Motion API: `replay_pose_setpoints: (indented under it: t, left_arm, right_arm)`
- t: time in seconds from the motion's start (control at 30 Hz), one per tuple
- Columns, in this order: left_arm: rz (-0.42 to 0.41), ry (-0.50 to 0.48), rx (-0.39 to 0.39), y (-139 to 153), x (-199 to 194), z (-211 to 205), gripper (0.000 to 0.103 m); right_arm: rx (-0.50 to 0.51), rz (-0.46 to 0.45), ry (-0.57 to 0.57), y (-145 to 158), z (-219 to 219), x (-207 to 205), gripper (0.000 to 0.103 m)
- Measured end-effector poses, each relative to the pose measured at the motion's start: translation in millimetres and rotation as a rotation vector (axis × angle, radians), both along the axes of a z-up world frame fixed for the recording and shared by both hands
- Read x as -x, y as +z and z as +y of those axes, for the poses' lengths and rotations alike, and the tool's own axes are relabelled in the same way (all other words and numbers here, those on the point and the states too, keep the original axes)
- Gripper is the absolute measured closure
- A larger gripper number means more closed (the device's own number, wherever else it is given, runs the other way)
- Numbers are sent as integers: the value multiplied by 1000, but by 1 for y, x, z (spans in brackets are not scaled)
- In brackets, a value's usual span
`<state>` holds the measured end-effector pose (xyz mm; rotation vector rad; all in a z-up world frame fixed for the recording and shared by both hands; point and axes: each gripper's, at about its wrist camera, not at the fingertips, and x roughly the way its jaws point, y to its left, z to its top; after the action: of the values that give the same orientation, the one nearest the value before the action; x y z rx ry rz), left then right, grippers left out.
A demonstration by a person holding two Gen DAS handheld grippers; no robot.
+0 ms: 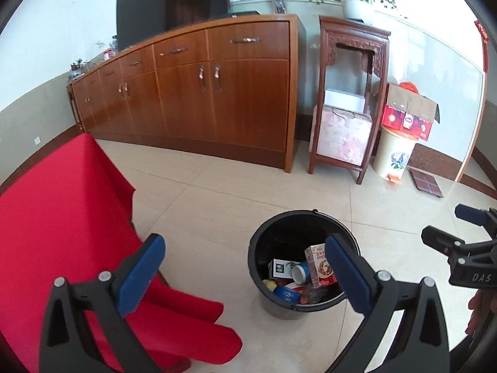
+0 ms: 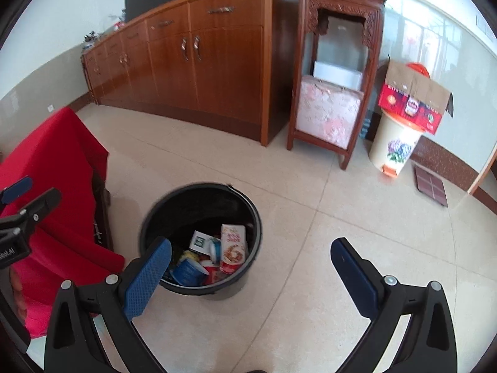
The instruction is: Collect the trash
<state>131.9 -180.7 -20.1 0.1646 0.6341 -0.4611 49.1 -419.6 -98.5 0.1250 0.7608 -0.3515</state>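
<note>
A black bucket [image 1: 279, 227] stands on the tiled floor and holds trash: a carton [image 1: 320, 264], a blue-and-white cup [image 1: 300, 272], a small white-green box [image 1: 279, 268] and blue packaging [image 1: 287, 293]. It also shows in the right wrist view [image 2: 198, 195], with the carton [image 2: 233, 247] upright inside. My left gripper [image 1: 245, 270] is open and empty, above and just left of the bucket. My right gripper [image 2: 251, 267] is open and empty, above the bucket's right side. The right gripper shows at the left wrist view's right edge [image 1: 459, 242].
A table with a red cloth [image 1: 62, 217] stands left of the bucket. A long wooden sideboard [image 1: 202, 93] lines the wall. A carved wooden stand [image 1: 351, 93], a cream bin [image 1: 394, 155] with a cardboard box [image 1: 410, 112] on it, and a scale [image 1: 425, 183] stand at the right.
</note>
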Motion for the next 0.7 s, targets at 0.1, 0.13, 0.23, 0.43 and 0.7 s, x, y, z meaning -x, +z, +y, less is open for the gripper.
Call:
replay_pose_setpoints:
  t: [0.1,0.13,0.23,0.43,0.7]
  left_arm:
    - [-25,31,-2,19,15,17,0]
    - [-28,42,3,24,19,23,0]
    - [-44,72,13,35,29,38,0]
    - [-53,115,15,47,42,64,0]
    - [-81,162,55,74,68,90,0]
  right_arm:
    - [25,-55,24,29,30,9,0]
    - [33,-68,30,36,39,11,0]
    - [46,-89,56,51,65,15,0]
    - [33,-107,103,71,99,25,0]
    - [69,-126,141,104,137,58,0]
